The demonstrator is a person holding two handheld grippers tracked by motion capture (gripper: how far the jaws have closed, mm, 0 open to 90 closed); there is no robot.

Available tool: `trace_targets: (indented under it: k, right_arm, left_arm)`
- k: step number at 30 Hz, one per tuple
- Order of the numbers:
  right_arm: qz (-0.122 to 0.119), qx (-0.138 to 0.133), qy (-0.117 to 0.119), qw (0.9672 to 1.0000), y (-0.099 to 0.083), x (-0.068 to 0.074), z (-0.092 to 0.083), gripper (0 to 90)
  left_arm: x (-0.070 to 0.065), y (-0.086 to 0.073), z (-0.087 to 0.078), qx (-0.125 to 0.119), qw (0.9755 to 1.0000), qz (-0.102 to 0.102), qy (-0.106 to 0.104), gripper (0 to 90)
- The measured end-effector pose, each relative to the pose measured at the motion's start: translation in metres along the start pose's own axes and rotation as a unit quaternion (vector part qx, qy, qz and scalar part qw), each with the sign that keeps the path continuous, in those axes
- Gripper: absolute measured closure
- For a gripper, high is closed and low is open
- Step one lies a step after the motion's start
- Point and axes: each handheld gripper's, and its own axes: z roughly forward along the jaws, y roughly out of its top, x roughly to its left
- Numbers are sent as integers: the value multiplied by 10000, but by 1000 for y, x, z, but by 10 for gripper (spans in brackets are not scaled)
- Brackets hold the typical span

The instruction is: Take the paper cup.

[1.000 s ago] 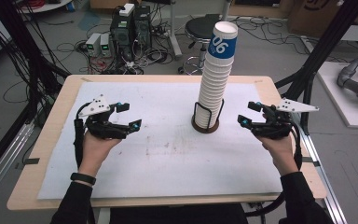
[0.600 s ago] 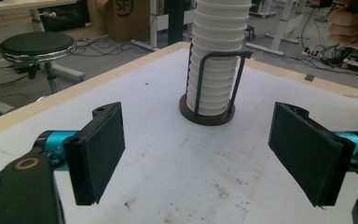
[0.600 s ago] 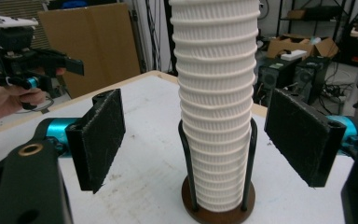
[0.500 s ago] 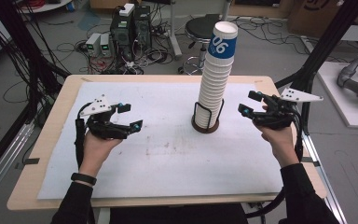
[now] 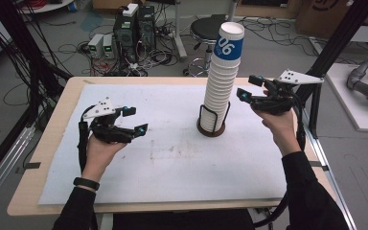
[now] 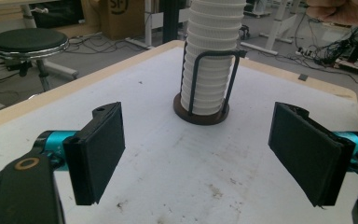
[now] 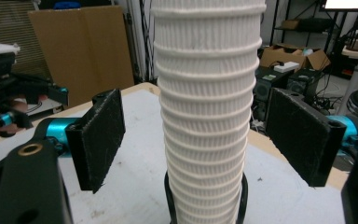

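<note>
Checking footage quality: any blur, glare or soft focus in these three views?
High view: even light, no glare, slightly soft overall. Left gripper view: fingers and cup stack sharp, faint shadows on the table. Right gripper view: cup stack close, ribs crisp, background softer.

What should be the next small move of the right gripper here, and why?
Probably ease the right gripper forward until its open jaws straddle the cup stack. It sits beside the stack without touching, and the right gripper view shows the stack centred ahead between the jaws.
</note>
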Motion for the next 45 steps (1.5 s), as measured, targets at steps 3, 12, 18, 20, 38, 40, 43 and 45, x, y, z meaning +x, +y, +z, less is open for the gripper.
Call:
trace_targets:
  k: [3, 12, 18, 20, 38, 40, 43, 45]
  right_arm:
    - [-4, 57, -71, 10000, 6, -2, 6, 203]
    - [-51, 95, -148, 9998, 24, -6, 22, 195]
    - [-53, 171, -122, 9998, 30, -6, 33, 195]
    - [-64, 208, -119, 9997, 30, -6, 35, 195]
    - [-51, 291, -131, 9995, 32, -8, 57, 150]
    - [-62, 282, -144, 9995, 32, -8, 57, 151]
    - [-104, 289, -148, 9994, 32, -8, 56, 154]
    - [-99, 295, -149, 9994, 32, -8, 56, 155]
  left_arm:
    - [0, 0, 1, -8, 10000, -5, -19, 184]
    - [1, 0, 0, -55, 9999, -58, -82, 185]
    - [1, 0, 0, -73, 9999, -65, -116, 185]
    - [1, 1, 0, -69, 9999, -57, -125, 184]
    - [-2, 3, 3, -155, 9995, -148, -241, 184]
    - [-2, 4, 3, -164, 9994, -166, -269, 184]
    - [-3, 9, 4, -183, 9993, -156, -291, 184]
    - [-5, 14, 5, -237, 9990, -162, -330, 184]
